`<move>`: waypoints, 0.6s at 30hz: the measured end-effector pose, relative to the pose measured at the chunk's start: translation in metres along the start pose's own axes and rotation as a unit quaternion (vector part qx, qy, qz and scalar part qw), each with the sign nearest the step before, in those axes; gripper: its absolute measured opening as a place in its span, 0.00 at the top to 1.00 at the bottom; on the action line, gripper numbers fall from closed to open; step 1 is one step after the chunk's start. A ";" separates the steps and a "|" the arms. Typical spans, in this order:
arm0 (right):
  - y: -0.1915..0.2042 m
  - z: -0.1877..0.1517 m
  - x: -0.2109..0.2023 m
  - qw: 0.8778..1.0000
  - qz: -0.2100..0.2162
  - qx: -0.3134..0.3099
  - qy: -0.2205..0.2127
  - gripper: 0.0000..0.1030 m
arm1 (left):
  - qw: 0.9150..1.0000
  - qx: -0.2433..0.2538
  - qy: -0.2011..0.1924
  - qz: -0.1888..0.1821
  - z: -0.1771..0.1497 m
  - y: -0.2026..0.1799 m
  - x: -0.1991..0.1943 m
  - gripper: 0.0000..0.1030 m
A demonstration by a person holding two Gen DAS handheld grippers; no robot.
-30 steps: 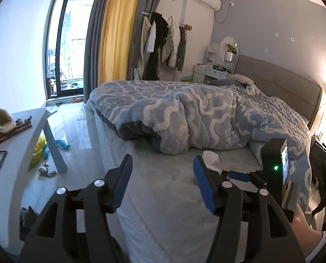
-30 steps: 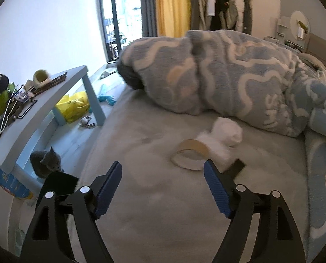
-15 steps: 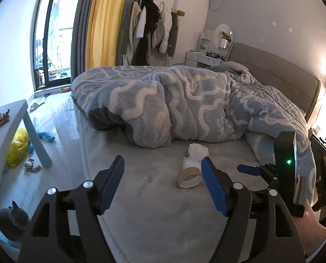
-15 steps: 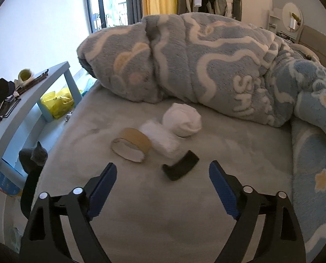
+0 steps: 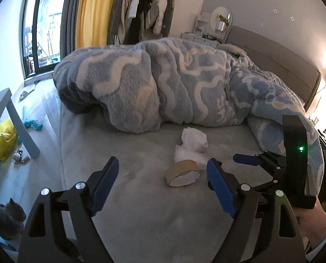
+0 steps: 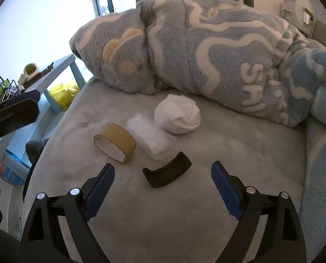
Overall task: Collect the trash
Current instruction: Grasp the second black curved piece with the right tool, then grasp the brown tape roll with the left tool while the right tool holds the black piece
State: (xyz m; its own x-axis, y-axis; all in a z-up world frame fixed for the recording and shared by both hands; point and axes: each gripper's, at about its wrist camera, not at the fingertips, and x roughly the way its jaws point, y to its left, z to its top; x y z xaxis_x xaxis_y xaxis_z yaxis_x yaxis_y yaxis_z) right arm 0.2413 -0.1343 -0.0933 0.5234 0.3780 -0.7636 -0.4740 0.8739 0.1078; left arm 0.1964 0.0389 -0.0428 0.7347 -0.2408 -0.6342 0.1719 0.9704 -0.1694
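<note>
Trash lies on the grey bed sheet (image 6: 185,208): a flattened cardboard tape ring (image 6: 116,141), a white fluffy wad (image 6: 148,139), a balled white tissue (image 6: 177,116) and a curved black plastic piece (image 6: 167,172). My right gripper (image 6: 163,167) hovers just short of the black piece, open, nothing between its blue pads. In the left wrist view the ring (image 5: 182,173), wad (image 5: 190,154) and tissue (image 5: 193,137) lie ahead, slightly right. My left gripper (image 5: 163,164) is empty, its jaws opening, with the ring beside its right fingertip. The right gripper's blue finger (image 5: 246,160) shows at the right.
A bunched blue and white fleece blanket (image 5: 163,83) fills the bed behind the trash. Left of the bed stand a pale blue table (image 6: 53,72) with clutter, a yellow bag (image 5: 3,140) and a grey cat (image 5: 7,219) on the floor. The headboard (image 5: 283,61) is far right.
Both grippers have come forward and down toward the trash, which now looks larger and nearer. The jaws of both stand wider apart than a second ago.
</note>
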 end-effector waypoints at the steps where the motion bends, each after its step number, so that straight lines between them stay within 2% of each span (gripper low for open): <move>1: -0.001 0.001 0.003 1.000 0.005 0.000 0.002 0.12 | 1.000 -0.001 0.004 -0.002 0.000 0.001 0.004 0.18; 7: -0.007 0.004 0.023 1.000 -0.007 -0.015 0.026 0.27 | 1.000 -0.012 0.022 -0.013 0.001 0.005 0.026 0.17; 14: -0.009 0.004 0.036 0.998 0.005 -0.028 0.049 0.53 | 0.998 -0.010 0.052 -0.036 -0.001 -0.003 0.054 0.16; 18: -0.011 0.008 0.034 0.998 0.010 -0.032 0.050 0.56 | 0.996 -0.013 0.068 -0.047 -0.003 -0.010 0.071 0.16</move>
State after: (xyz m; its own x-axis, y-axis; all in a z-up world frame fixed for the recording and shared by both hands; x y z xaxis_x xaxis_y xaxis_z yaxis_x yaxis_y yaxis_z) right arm 0.2699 -0.1288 -0.1159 0.4414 0.3603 -0.8218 -0.5294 0.8440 0.0858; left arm 0.2446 0.0124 -0.0881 0.6198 -0.3314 -0.7113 0.2163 0.9435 -0.2511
